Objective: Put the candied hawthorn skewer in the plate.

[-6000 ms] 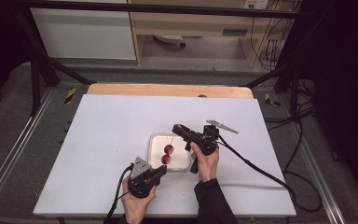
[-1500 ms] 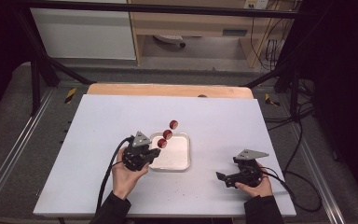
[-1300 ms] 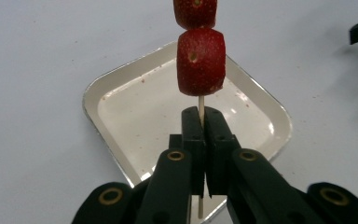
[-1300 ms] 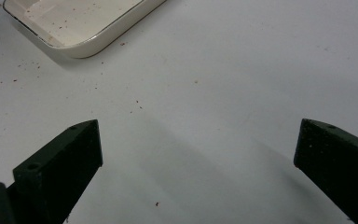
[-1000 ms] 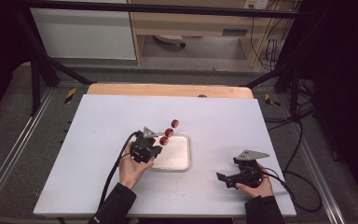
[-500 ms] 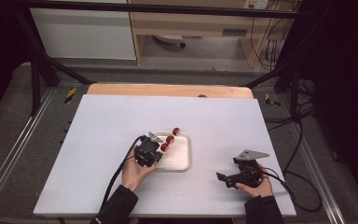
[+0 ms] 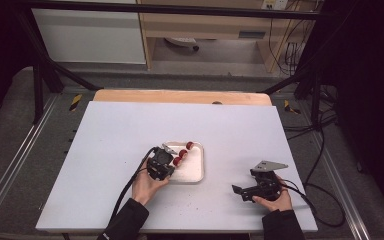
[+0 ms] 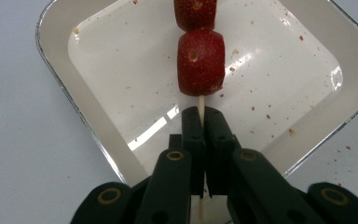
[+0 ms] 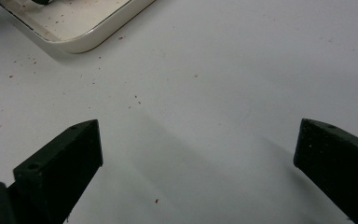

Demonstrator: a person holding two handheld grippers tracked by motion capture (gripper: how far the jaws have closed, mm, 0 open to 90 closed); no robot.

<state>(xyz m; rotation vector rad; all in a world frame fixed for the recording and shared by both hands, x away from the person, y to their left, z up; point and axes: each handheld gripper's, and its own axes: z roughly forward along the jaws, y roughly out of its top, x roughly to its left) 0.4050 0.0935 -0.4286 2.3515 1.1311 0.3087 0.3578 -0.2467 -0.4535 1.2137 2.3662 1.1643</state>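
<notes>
Left gripper (image 8: 200, 122) pinches the thin skewer (image 8: 200, 105) of red pieces over the white tray (image 8: 93, 126), frame centre. Right gripper (image 9: 198, 154) gapes wide, idle (lower right). Risk: stick pivots, fruit slides off.

The white table (image 7: 105, 150) lies bare from nine round to twelve o'clock of the tray (image 7: 198, 172). Over the tray the skewer of red fruit (image 7: 182, 153) and the left gripper (image 7: 161, 165) block passage; the right gripper (image 7: 245, 191) sits at four o'clock, with bare table between.
</notes>
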